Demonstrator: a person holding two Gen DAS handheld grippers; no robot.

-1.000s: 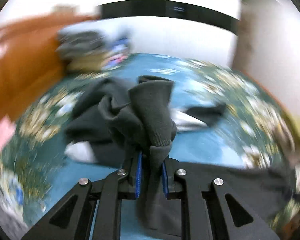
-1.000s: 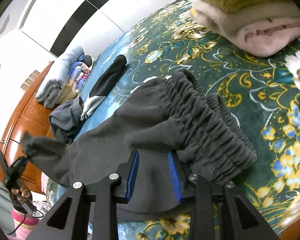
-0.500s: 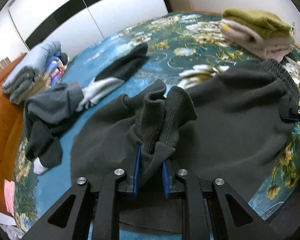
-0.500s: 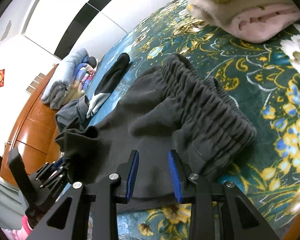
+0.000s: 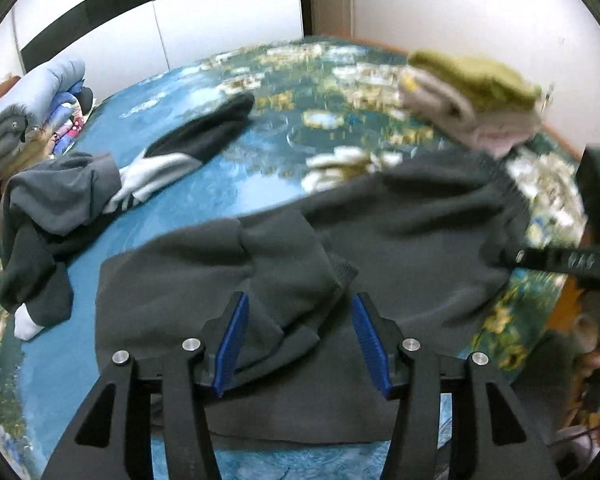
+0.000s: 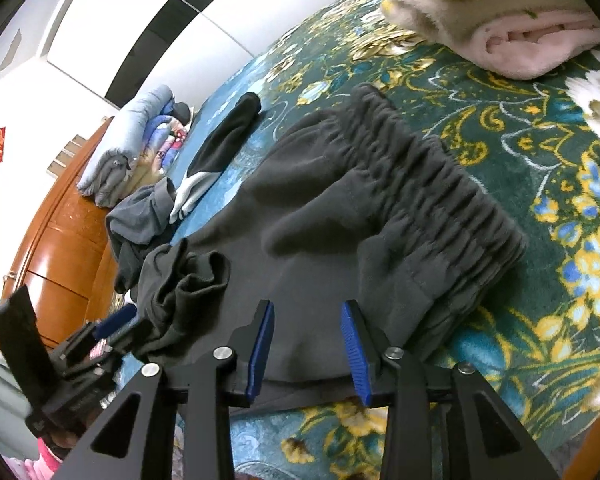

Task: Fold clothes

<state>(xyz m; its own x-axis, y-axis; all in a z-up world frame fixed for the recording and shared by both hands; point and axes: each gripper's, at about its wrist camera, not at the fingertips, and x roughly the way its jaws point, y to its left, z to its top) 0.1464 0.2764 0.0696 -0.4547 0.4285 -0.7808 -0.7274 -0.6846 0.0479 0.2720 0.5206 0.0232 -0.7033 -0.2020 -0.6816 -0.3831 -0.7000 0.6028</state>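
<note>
Both of your grippers have their jaws spread wide and hold nothing: your left gripper [image 5: 298, 338] hovers over the bunched leg cuffs [image 5: 300, 276], your right gripper [image 6: 306, 354] near the waistband [image 6: 432, 204]. That suits letting go once the legs are laid over the body. You have the dark grey sweatpants [image 6: 320, 248] lying folded on the floral bedspread [image 6: 540, 152], elastic waist ruffled and stacked, cuffs crumpled, not flat, so smoothing looks due.

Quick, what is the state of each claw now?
Left claw: open, over the dark grey fleece trousers.
Right claw: open, holding nothing.
</note>
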